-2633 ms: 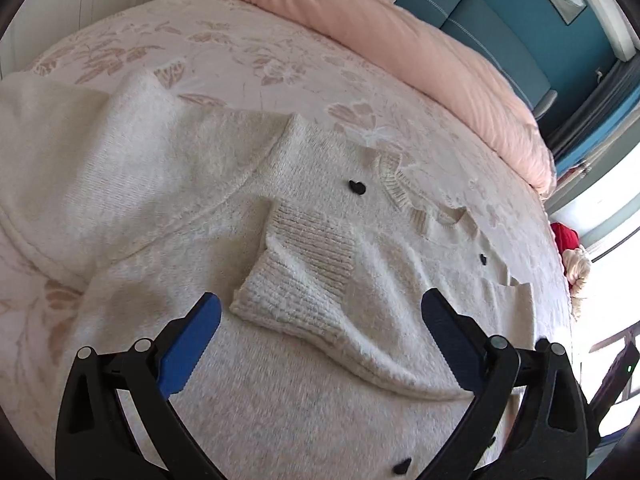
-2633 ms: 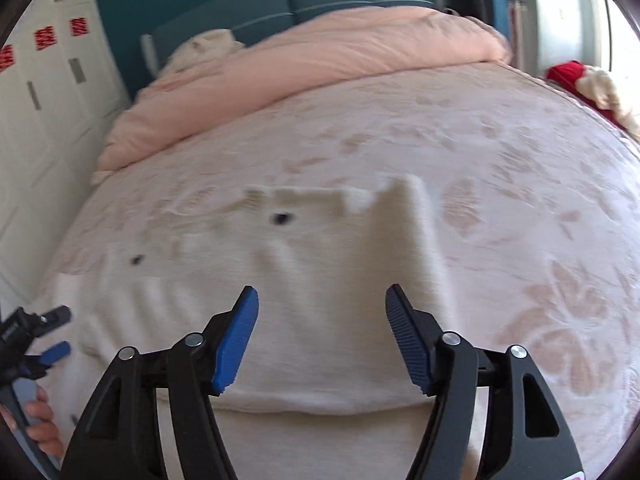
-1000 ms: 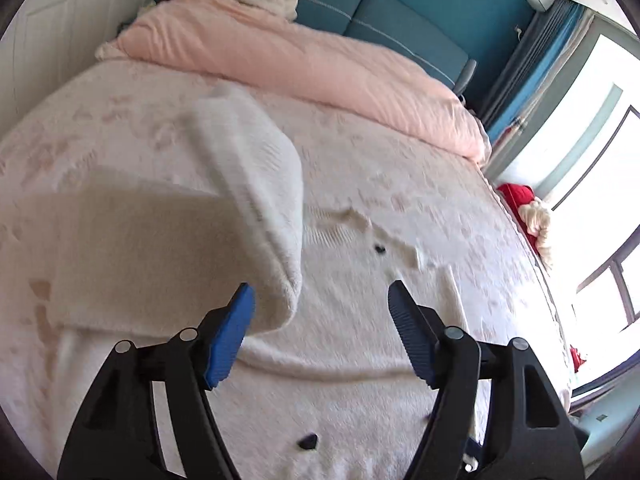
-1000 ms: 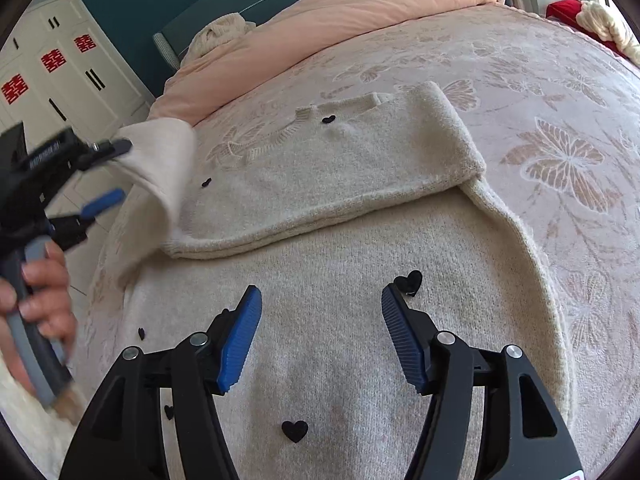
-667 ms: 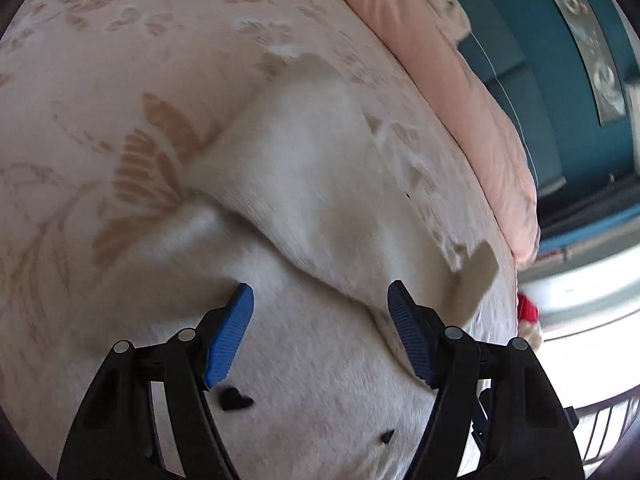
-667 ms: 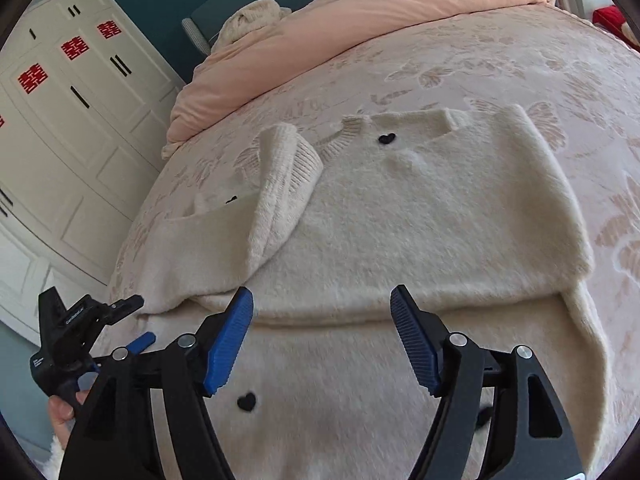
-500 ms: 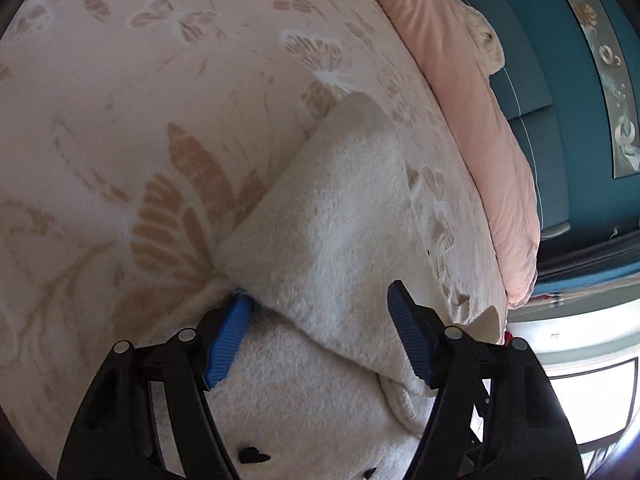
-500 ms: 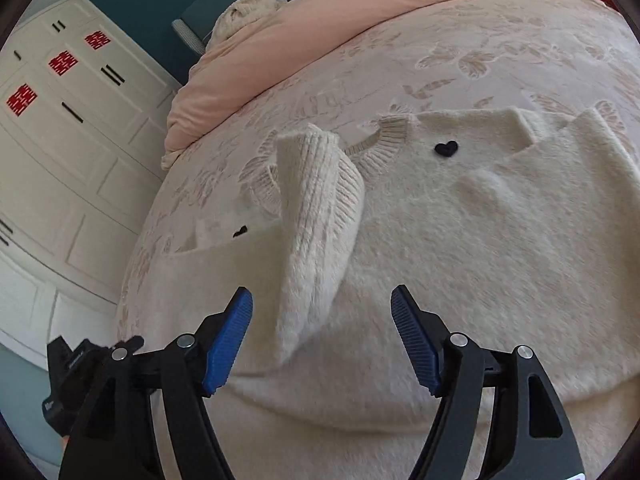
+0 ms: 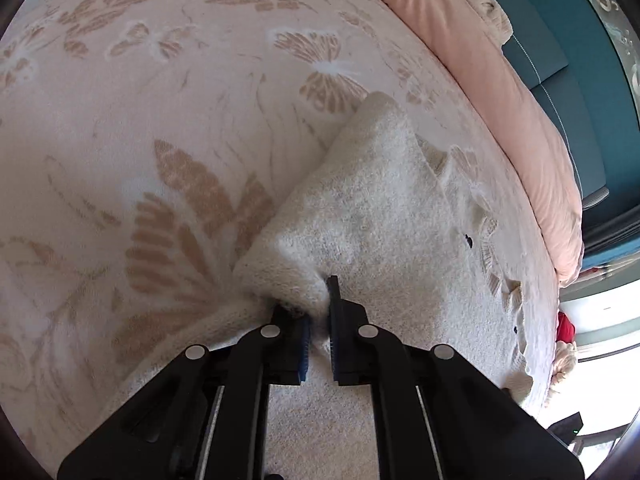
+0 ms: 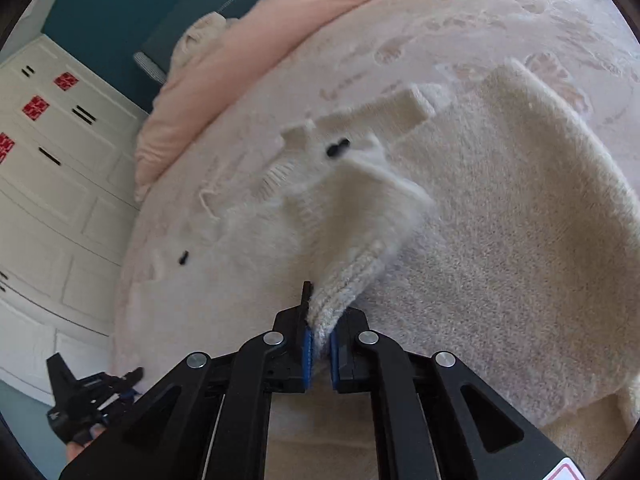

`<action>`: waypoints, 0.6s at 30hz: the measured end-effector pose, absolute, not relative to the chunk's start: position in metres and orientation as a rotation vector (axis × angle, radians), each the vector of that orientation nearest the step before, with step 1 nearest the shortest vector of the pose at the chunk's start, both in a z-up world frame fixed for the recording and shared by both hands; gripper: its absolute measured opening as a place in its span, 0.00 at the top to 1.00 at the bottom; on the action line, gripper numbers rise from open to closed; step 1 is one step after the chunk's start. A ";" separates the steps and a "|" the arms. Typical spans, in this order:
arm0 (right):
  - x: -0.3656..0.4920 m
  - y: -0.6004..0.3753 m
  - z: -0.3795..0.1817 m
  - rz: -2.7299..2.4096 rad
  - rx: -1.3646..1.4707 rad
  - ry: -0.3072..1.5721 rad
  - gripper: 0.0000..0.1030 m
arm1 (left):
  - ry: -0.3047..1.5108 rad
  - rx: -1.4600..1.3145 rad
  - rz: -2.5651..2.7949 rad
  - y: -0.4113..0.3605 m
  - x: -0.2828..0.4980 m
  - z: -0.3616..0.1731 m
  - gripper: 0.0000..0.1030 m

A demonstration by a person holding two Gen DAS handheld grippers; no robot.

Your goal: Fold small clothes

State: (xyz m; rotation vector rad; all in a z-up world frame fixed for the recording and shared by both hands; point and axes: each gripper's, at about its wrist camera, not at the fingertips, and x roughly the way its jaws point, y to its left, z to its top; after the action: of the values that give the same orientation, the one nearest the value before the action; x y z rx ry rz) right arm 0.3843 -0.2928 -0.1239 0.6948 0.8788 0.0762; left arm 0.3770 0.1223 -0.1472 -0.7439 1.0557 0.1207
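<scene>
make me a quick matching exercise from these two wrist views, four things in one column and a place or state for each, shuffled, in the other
Things:
1. left gripper
2. right gripper
3. pink duvet
4. white wardrobe

Places or states:
A. stands beside the bed, red emblems on its doors
B. shut on a folded edge of the cream sweater
C. bunched along the head of the bed
D. shut on the sweater's ribbed cuff

Pairs: 1-B, 2-D, 3-C, 4-A

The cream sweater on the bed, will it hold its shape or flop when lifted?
Probably flop: the sweater already sags where the right gripper pinches its cuff. The fuzzy knit bunched in the left gripper likely grips well, though it may stretch.
</scene>
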 end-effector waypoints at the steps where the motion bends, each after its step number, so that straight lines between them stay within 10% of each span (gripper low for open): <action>1: 0.378 -0.294 -0.110 0.110 0.717 0.820 0.95 | 1.052 -0.734 0.124 0.122 0.376 -0.147 0.94; 12: 0.375 -0.296 -0.152 0.068 0.640 0.917 0.96 | 1.055 -0.611 0.122 0.116 0.377 -0.150 0.92; 18: 0.313 -0.305 -0.088 0.006 0.538 0.856 0.51 | 1.032 -0.544 0.057 0.124 0.348 -0.123 0.76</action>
State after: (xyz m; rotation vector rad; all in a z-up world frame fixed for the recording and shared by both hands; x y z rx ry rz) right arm 0.3133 -0.3051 -0.0878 0.5376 0.8556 0.0065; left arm 0.3477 0.1242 -0.1226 -0.5436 1.0323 0.0575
